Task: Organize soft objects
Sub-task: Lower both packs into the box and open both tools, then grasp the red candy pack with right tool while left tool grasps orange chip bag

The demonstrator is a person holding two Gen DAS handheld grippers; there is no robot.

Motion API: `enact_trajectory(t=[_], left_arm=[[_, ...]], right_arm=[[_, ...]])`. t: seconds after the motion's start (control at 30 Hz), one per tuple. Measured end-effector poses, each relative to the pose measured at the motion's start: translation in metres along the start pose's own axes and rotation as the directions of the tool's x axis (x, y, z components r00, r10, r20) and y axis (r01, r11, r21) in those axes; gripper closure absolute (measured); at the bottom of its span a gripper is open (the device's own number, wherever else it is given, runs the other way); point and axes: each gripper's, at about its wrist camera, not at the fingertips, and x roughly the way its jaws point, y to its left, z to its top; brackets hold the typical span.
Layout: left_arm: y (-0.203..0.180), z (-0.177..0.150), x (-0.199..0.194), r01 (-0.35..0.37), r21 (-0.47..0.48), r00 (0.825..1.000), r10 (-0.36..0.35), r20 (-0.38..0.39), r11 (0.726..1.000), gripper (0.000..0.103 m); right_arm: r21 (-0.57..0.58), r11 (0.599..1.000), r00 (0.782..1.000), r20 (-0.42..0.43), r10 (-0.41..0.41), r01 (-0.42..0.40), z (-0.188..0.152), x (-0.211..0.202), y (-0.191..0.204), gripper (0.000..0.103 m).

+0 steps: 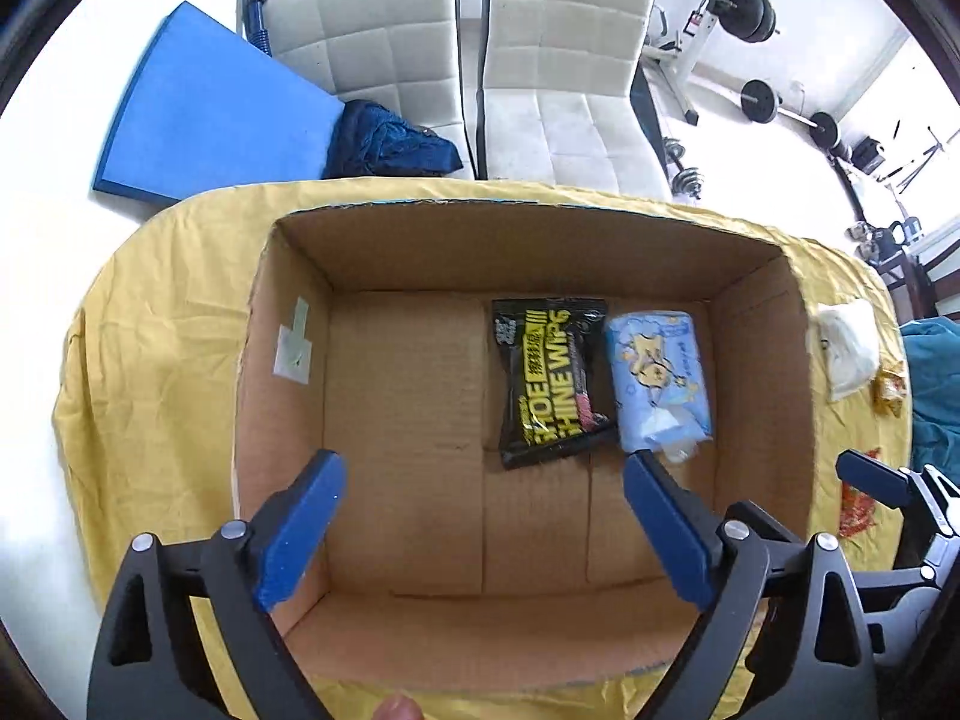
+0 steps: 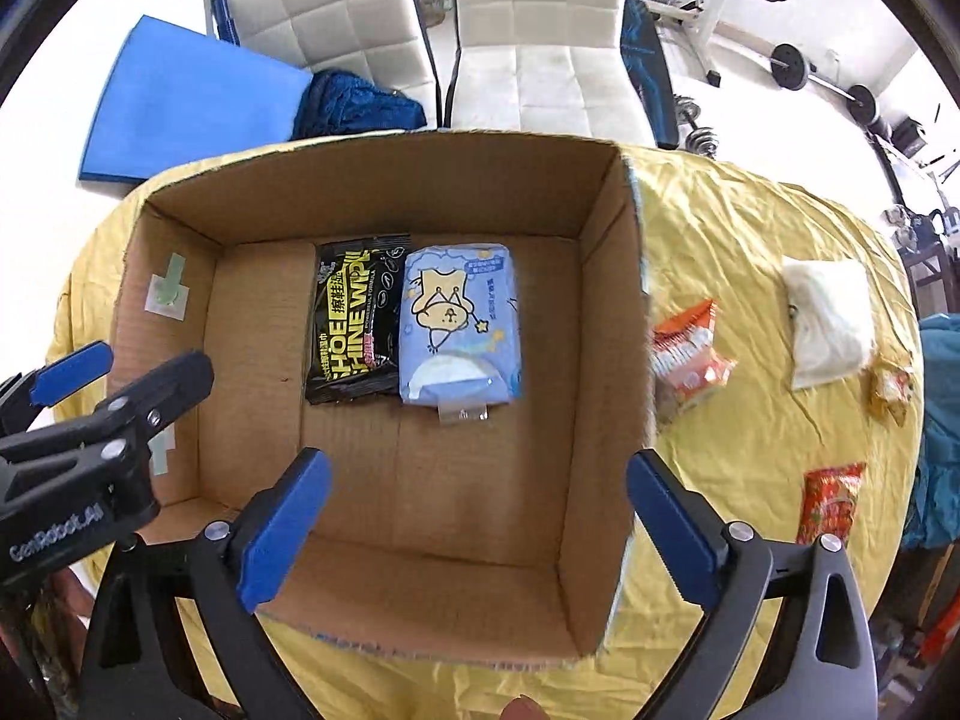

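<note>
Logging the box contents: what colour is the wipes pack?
Black with yellow lettering, wipes pack; clearest in the right wrist view.

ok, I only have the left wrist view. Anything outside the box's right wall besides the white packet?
Observer: Yes, an orange snack packet lies on the yellow cloth, close beside that wall of the cardboard box.
Operator: Anything nearer us?
Observer: A red snack packet, further from the box and toward the near edge.
Operator: Right tongs holding anything?
Observer: No. The right tongs are open and empty, above the box's near side.
</note>
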Motion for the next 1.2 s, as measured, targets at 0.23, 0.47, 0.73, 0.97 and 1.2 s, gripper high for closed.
enact_trajectory(t=[0.23, 0.47, 0.73, 0.97, 1.2], left_arm=[[-0.011, -0.017, -0.038, 0.004, -0.012, 0.998, -0.003, 0.070, 1.000, 0.008], [-0.023, -0.037, -0.069, -0.004, -0.017, 0.993, 0.006, 0.115, 1.000, 0.008], [-0.066, -0.048, -0.085, 0.011, -0.008, 0.992, -0.010, 0.126, 1.000, 0.008], [-0.156, -0.048, -0.075, 0.011, 0.124, 0.995, -0.023, 0.102, 0.992, 0.008], [-0.258, -0.021, -0.020, -0.062, 0.334, 0.998, 0.055, 0.031, 0.941, 0.008]], right_arm=[[-0.007, 1.000, 0.998, 0.062, 0.015, -0.015, -0.024, -0.044, -0.001, 0.002], [-0.020, 0.998, 0.992, 0.102, 0.069, -0.068, -0.048, -0.079, -0.005, 0.002], [0.017, 0.994, 0.987, 0.122, 0.106, -0.109, -0.062, -0.105, -0.057, 0.002], [0.167, 0.986, 0.997, 0.073, 0.003, -0.015, -0.072, -0.090, -0.180, 0.002], [0.310, 0.948, 0.995, -0.080, -0.055, 0.077, -0.086, -0.027, -0.314, 0.002]])
